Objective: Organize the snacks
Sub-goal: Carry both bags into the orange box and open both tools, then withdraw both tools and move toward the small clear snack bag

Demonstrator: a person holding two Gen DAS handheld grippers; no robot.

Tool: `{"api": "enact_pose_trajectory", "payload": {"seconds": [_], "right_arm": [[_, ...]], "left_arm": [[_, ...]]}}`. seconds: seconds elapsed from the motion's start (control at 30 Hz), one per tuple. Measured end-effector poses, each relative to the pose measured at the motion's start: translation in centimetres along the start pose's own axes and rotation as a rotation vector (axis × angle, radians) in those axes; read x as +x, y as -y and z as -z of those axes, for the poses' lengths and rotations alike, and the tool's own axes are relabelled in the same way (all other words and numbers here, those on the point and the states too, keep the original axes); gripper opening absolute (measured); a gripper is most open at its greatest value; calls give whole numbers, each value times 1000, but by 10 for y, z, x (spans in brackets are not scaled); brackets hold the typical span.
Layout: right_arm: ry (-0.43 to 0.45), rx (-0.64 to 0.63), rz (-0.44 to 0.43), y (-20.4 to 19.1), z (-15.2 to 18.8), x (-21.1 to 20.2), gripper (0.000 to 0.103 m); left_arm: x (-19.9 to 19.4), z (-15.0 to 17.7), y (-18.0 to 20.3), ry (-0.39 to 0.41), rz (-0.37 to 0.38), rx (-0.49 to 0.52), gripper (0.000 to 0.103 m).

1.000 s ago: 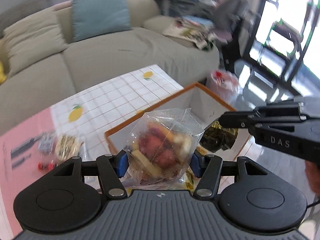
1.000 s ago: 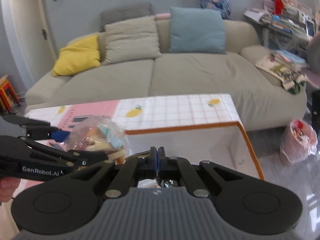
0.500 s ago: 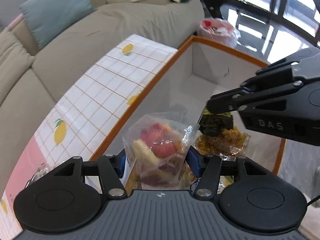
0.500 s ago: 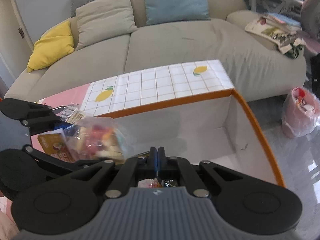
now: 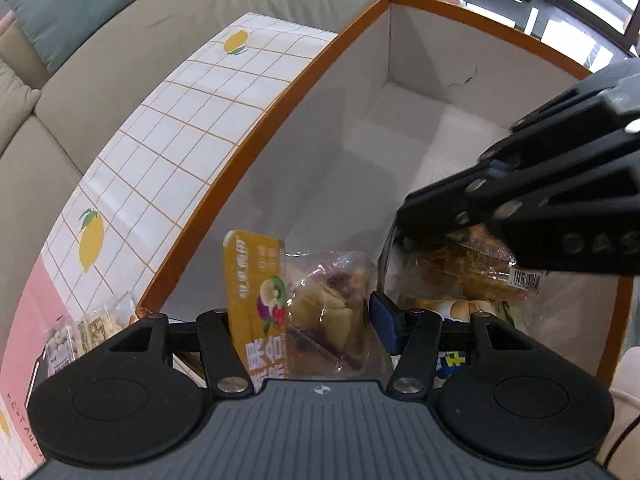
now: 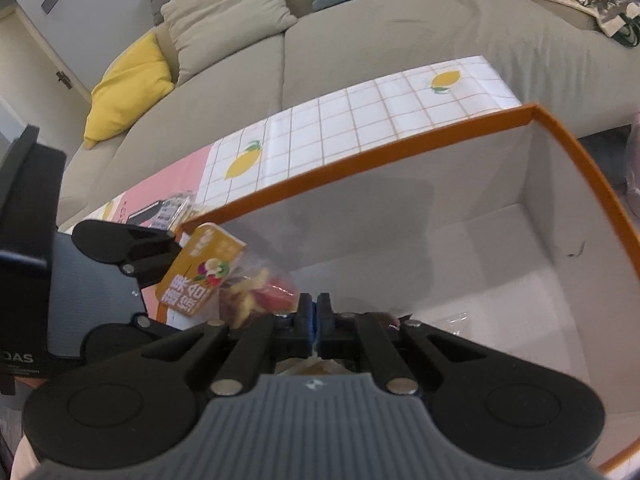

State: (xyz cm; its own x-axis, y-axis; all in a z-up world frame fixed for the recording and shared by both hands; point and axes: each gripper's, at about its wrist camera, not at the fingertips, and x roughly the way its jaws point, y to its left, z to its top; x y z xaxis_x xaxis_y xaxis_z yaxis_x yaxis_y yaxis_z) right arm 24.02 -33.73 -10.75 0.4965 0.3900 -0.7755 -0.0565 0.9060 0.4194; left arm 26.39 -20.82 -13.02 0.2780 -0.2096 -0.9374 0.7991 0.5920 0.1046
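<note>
Living-room surroundings frame both views: a beige sofa [image 6: 360, 40] stands behind a desk [image 5: 168, 152] covered in a white grid cloth printed with lemons, pink toward one end. Nearest the left wrist camera, the left gripper [image 5: 304, 320] is lowered into an orange-rimmed white box [image 5: 280, 92], its fingers [image 5: 384, 320] spread to either side of a clear bag of dried fruit chips [image 5: 332, 300]; the blue pad of one finger sits just beside the bag's edge, and whether the other touches it cannot be told, since an orange snack box with fruit pictures [image 5: 256, 280] stands upright in front of that finger. The clear bag leans against this orange snack box, near the box's long wall. Just to the right lie more clear-wrapped snack packets [image 5: 468, 276], one with a barcode label. Over them reaches the right gripper [image 5: 420, 212], which fills the right side of the left view. Its own camera shows its fingers [image 6: 306, 316] pressed together with only a thin blue line of pad between them; nothing can be made out in the pinch. From that view the left gripper [image 6: 160, 256] comes in from the left with the orange snack box [image 6: 200, 276] and the bag of fruit chips [image 6: 256, 296] beside it. Farther in, the box's white floor [image 6: 500, 280] is bare up to its far corner. Outside the box, small snack packets [image 5: 92, 328] lie on the desk by the rim. On the sofa sit a yellow cushion [image 6: 128, 88], a beige cushion [image 6: 224, 12] and a teal cushion [image 5: 76, 0]
</note>
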Motion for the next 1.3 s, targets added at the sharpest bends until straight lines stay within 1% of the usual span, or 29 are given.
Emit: {"api": "enact_pose_trajectory", "payload": {"seconds": [0.07,0.13,0.27,0.33,0.5,0.6,0.7,0.8,0.87,0.93,1.0,1.03,1.1,1.23,1.3], "right_arm": [[-11,5,-10,-2,1,5,0],[-24,26,-25,-1,1,9,0],[-46,59,-46,-2,2,15,0],[-56,69,-57,-3,4,16,0],[-64,102,-98,-7,7,22,0],[-94,113,-108,-10,8,30,0],[-126,90,-85,-16,12,33,0],[-133,68,-56,-22,14,30,1],[-134,71,-38,-24,12,26,6],[-132,77,-4,-26,11,21,6],[-127,70,17,-28,12,14,9],[-122,64,29,-29,12,9,11],[-104,53,52,-33,11,-2,22],[-47,18,103,-47,12,-24,28],[1,-3,121,-56,17,-40,30]], "left_arm": [[-6,0,-1,12,20,3,66],[-13,1,-4,21,46,-9,71],[-31,5,-8,43,71,-17,71],[-43,9,-10,58,82,-27,74],[-70,22,-19,93,112,-87,76],[-79,30,-23,102,104,-128,76],[-87,37,-25,115,116,-165,76],[-94,42,-25,123,109,-183,76],[-100,46,-25,128,102,-195,76],[-108,51,-26,138,97,-209,76],[-116,56,-28,150,88,-235,76],[-121,60,-30,156,83,-255,76],[-130,68,-33,174,73,-298,76],[-152,88,-35,240,39,-379,76],[-163,101,-34,272,12,-417,76]]}}
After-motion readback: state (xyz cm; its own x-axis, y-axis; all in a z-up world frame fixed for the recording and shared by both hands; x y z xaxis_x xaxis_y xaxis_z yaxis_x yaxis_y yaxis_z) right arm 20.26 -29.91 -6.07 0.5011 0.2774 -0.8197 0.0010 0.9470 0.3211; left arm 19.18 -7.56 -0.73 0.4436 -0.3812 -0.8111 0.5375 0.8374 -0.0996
